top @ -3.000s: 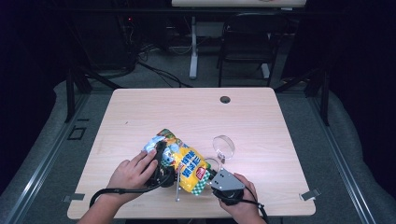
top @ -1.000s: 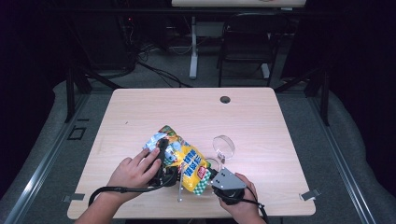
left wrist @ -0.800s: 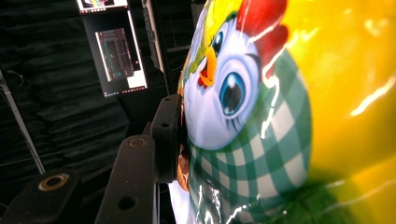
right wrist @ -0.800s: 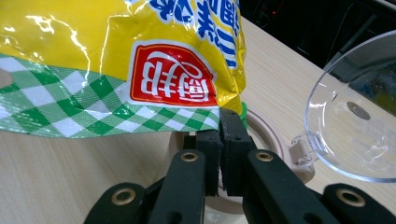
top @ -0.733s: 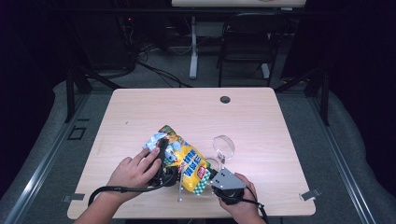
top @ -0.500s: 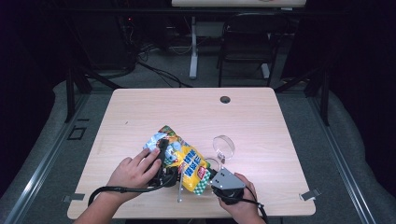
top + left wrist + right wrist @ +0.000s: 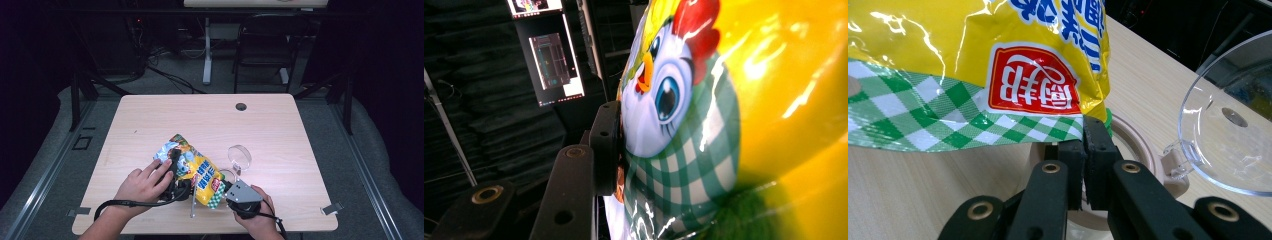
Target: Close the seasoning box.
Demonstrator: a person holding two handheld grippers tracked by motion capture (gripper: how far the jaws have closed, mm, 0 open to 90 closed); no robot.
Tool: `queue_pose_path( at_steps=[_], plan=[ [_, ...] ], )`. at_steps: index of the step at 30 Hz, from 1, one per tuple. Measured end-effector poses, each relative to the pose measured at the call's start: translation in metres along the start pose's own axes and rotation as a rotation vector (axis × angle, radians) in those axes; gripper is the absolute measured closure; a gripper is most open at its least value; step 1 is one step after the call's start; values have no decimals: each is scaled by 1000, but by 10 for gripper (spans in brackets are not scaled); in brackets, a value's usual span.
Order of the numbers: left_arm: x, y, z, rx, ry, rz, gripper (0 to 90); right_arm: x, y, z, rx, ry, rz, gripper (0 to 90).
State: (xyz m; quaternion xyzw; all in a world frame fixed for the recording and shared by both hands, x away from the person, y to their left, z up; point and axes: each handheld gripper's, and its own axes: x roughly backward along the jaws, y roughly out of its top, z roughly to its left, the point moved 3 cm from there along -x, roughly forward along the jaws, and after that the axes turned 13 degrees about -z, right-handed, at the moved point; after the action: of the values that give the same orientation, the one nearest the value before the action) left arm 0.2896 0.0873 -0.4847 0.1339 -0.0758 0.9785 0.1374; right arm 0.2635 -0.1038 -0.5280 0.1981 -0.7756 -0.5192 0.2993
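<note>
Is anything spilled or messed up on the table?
Nothing looks spilled. The yellow snack bag is crumpled and held tilted between both hand-held grippers, over a round container whose clear lid stands flipped open. No contents lie loose on the table.

A glossy yellow snack bag [image 7: 197,172], printed with a cartoon chicken, blue lettering and a green-and-white checked band, is held slanted above the table, pinched at its checked bottom corner by the right gripper [image 7: 1083,150] and pressed against the left gripper [image 7: 611,150].
</note>
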Motion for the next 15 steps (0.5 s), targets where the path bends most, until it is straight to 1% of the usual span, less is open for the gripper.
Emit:
queue_pose_path(
  at_steps=[1, 5, 6, 7, 11, 15],
  plan=[
    [0, 0, 0, 4, -7, 2, 626, 0, 0, 0, 0, 0, 0, 879],
    [0, 0, 0, 0, -9, 4, 627, 0, 0, 0, -5, 1, 1, 880],
    [-1, 0, 0, -3, 6, -6, 627, 0, 0, 0, -5, 1, 1, 879],
    [0, 1, 1, -4, -7, 4, 627, 0, 0, -1, -5, 0, 2, 879],
    [1, 1, 0, -13, 3, 5, 628, 0, 0, -1, -7, -1, -1, 879],
    [1, 2, 0, -22, 1, 3, 629, 0, -1, -1, -9, 2, -1, 879]
  ],
)
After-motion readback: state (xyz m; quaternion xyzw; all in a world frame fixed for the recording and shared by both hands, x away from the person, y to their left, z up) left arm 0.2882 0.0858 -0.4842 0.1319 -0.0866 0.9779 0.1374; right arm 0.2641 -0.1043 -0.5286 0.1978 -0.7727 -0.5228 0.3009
